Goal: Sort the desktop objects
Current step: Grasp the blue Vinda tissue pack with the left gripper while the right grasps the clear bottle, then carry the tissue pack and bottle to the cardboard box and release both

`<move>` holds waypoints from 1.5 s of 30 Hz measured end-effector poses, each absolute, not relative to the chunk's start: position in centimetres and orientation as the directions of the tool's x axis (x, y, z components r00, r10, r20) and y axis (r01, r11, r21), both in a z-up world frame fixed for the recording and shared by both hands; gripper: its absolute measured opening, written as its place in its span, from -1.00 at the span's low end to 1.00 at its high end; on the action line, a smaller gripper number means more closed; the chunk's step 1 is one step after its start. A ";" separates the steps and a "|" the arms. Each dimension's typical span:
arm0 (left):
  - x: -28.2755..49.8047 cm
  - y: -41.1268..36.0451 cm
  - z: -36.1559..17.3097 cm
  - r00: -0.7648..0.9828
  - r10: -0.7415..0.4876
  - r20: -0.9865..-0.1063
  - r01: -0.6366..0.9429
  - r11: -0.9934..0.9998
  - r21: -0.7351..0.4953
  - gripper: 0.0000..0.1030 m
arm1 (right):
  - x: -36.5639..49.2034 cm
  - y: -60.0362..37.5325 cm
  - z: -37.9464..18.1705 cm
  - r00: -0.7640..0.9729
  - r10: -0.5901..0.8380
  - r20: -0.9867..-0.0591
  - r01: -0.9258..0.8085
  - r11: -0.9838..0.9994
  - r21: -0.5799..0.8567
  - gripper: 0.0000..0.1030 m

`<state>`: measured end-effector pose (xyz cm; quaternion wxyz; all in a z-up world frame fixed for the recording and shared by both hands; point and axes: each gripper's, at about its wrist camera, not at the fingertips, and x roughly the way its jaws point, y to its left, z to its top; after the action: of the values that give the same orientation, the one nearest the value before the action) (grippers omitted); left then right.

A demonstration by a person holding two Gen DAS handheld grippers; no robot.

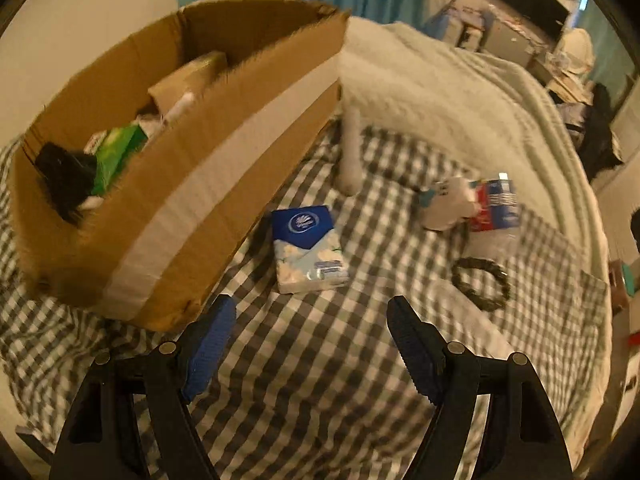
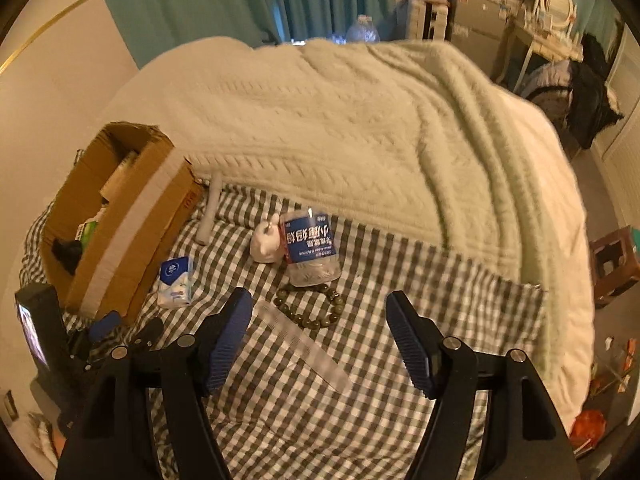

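Note:
A blue-and-white tissue pack (image 1: 308, 248) lies on the checked sheet just ahead of my open, empty left gripper (image 1: 310, 312); it also shows in the right wrist view (image 2: 175, 282). A cardboard box (image 1: 224, 168) stands to its left and holds a green box (image 1: 116, 152) and a black item (image 1: 66, 178). A water bottle (image 2: 310, 248), a white figure (image 2: 266, 244), a bead bracelet (image 2: 310, 306) and a clear ruler (image 2: 304, 346) lie ahead of my open, empty right gripper (image 2: 318, 312).
A cream knitted blanket (image 2: 360, 128) covers the far half of the bed. A pale tube (image 2: 210, 210) lies beside the box (image 2: 132, 220). My left gripper (image 2: 104, 328) shows at the left of the right wrist view. Furniture and clutter stand at the far right.

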<state>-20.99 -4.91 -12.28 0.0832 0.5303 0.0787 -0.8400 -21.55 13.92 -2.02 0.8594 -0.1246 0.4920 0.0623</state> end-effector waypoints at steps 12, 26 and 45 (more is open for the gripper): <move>-24.9 -5.0 -18.4 -0.398 -0.162 -0.903 0.324 -0.946 0.027 0.56 | -15.2 14.1 -10.9 0.387 -0.002 -0.922 -0.273 0.955 -0.116 0.42; -26.8 -6.0 -20.9 -0.427 -0.095 -0.899 0.294 -0.955 -0.039 0.22 | -10.8 13.8 -16.9 0.313 -0.053 -0.948 -0.253 0.958 -0.137 0.28; -23.5 -4.3 -6.1 -0.586 0.042 -0.809 0.066 -0.993 -0.100 0.01 | -20.6 15.7 -2.7 0.455 -0.150 -0.878 -0.184 0.949 -0.258 0.23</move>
<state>-23.52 -4.26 -6.09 0.0065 0.4550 0.0594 -0.8885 -20.63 15.74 -2.65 0.8379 -0.1600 0.5217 0.0101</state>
